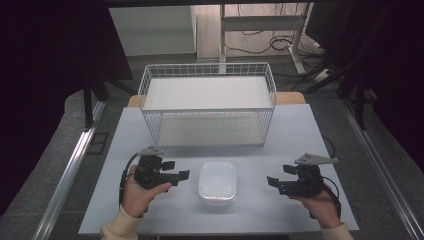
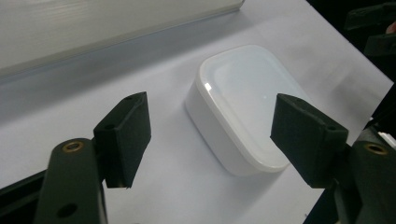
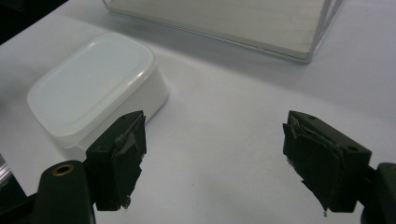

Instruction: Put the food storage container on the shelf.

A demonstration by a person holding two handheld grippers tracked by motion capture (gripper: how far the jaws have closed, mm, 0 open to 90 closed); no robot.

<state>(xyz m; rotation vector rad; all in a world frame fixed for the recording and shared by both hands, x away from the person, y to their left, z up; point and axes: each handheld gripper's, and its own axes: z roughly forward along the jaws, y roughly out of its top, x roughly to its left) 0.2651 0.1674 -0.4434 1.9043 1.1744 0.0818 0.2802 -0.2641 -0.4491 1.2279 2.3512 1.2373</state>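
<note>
— nearest: black pads point(image 2: 125, 135) of the left gripper point(image 2: 212, 140), spread wide, nothing between, aimed at the lidded white plastic container point(image 2: 243, 105) just ahead.

— and opposite?

— same story: right gripper point(image 3: 215, 161) with jaws parted and empty, worn pads point(image 3: 119, 156), container point(image 3: 95, 86) off to one side of its line rather than between the jaws.

— whereabouts of the container?

— flat on the white tabletop point(image 1: 280, 210), midway between left gripper point(image 1: 176, 171) and right gripper point(image 1: 276, 184), near side of the white wire basket point(image 1: 207, 102), apart from it.

— heading, long axis?

— rounded rectangle, lid up, upright. long axis roughly front to back in the high view, one short end toward the person, the other toward the basket. long sides facing the two grippers.

— likely trouble?

— probably slipping: smooth, glossy walls tapering downward, so a squeeze low on the sides could squirt it out or skate it across the tabletop. a one-sided push from either gripper could spin it. a hard pinch might flex the thin walls or pop the lid. a lopsided lift toward the basket could catch its wire rim.
</note>
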